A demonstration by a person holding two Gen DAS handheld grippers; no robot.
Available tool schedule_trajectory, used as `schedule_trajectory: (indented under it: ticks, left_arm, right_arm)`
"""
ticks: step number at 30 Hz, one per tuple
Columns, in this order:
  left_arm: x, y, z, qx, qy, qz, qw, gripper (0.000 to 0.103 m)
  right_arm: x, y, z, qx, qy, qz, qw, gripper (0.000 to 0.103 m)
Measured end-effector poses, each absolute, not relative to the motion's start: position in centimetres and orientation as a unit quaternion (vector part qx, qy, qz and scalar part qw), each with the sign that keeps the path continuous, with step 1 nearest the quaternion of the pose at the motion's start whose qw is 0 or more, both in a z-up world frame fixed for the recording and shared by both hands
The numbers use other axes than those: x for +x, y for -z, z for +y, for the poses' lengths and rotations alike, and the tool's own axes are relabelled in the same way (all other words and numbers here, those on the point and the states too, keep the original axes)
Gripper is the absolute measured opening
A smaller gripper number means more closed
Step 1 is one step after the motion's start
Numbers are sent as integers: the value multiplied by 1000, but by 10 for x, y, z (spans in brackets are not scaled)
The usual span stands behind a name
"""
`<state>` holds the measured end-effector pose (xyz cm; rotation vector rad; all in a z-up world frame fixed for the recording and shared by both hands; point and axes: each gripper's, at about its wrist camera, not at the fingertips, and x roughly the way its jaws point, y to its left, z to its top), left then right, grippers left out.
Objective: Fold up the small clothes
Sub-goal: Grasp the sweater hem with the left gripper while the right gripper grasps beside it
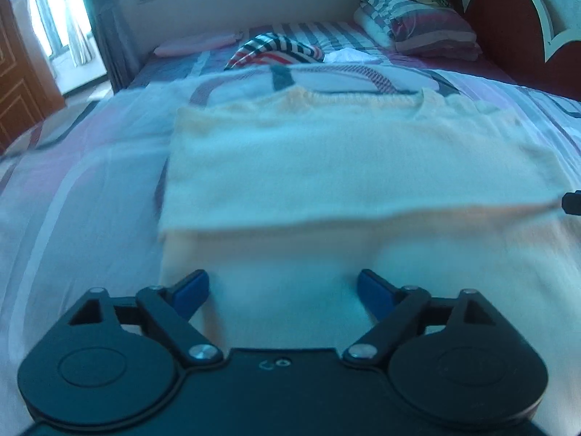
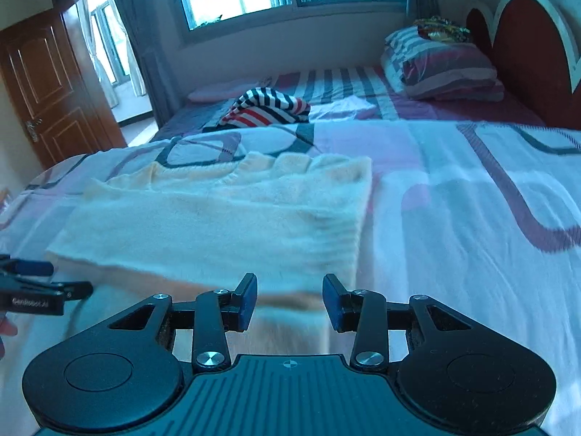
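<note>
A cream knitted sweater (image 1: 326, 167) lies flat on the bed, with its sleeves folded across the body as a band. It also shows in the right wrist view (image 2: 225, 218). My left gripper (image 1: 283, 292) is open over the sweater's near hem, towards its left side. My right gripper (image 2: 289, 301) is open over the near hem at the sweater's right side. Neither holds anything. The left gripper (image 2: 32, 283) shows at the left edge of the right wrist view. A dark tip of the right gripper (image 1: 573, 201) shows at the right edge of the left wrist view.
A striped garment (image 2: 268, 109) lies heaped further back on the bed, with a white cloth (image 2: 345, 107) beside it. Folded bedding and a pillow (image 2: 443, 69) sit by the red headboard (image 2: 526, 54). A door (image 2: 47, 87) stands far left.
</note>
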<state>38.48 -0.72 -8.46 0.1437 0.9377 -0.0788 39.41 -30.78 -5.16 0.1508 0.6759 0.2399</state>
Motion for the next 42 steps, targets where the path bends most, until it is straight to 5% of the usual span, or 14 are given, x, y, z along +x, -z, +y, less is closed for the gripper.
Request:
schedule_trajectory:
  ticks: [10,19,27,42]
  left_arm:
    - [240,74,67,21,24,487,873,78]
    - [172,72,84,7,54,483,874,71]
    - [123,69,77,22,99,490,866,60]
    - [118,71,101,-98,106,505,851,35]
  right_arm:
    - [246,74,-370,200,-142,401,883,40]
    - [143,80,-344,192,-120,410,883,40]
    - [96,88,-342,252,-111,416,867,40]
    - [111,90,-361,309,-111,399,856,40]
